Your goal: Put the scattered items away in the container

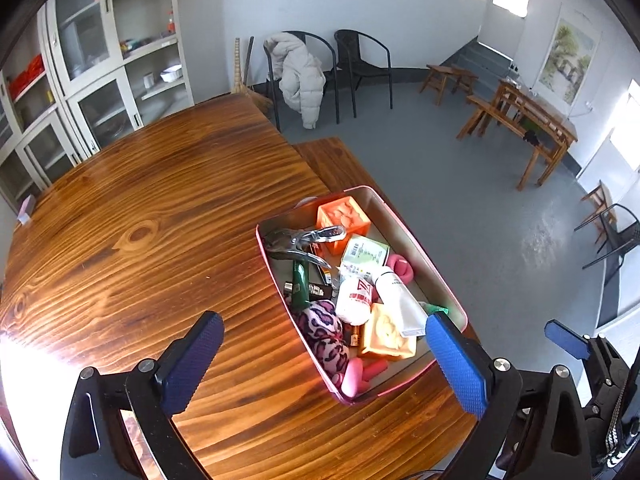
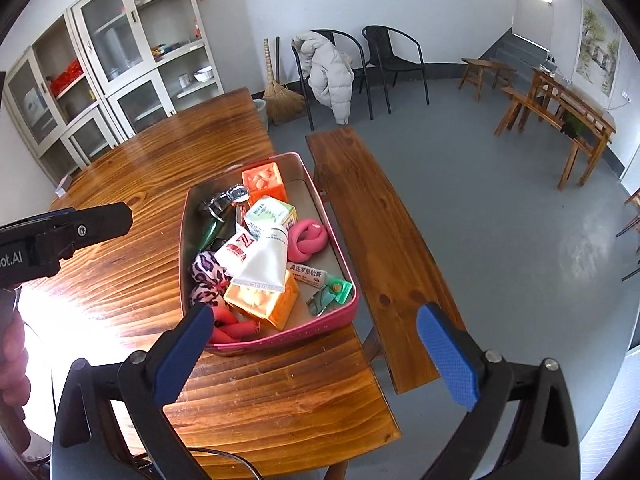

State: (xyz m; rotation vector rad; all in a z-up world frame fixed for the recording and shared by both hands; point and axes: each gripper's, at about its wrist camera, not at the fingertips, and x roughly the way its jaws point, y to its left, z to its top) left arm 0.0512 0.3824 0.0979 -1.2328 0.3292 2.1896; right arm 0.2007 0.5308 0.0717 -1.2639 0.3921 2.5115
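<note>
A pink metal container (image 1: pixel 444 284) (image 2: pixel 352 308) sits at the table's right edge, filled with several items: an orange block (image 1: pixel 343 218) (image 2: pixel 266 182), a white tube (image 1: pixel 400 300) (image 2: pixel 266 260), a leopard-print cloth (image 1: pixel 322 330) (image 2: pixel 206 274), a pink ring (image 2: pixel 306 240), metal pliers (image 1: pixel 308 240). My left gripper (image 1: pixel 324 354) is open and empty, hovering just before the container's near end. My right gripper (image 2: pixel 316 350) is open and empty, above the container's near edge. The left gripper's body (image 2: pixel 60 232) shows at left in the right wrist view.
The wooden table (image 1: pixel 140 240) (image 2: pixel 280 400) is bare on the left and in front. A wooden bench (image 2: pixel 372 240) runs along its right side. Cabinets (image 1: pixel 100 60), two black chairs (image 1: pixel 360 64) and a broom (image 2: pixel 280 96) stand at the back.
</note>
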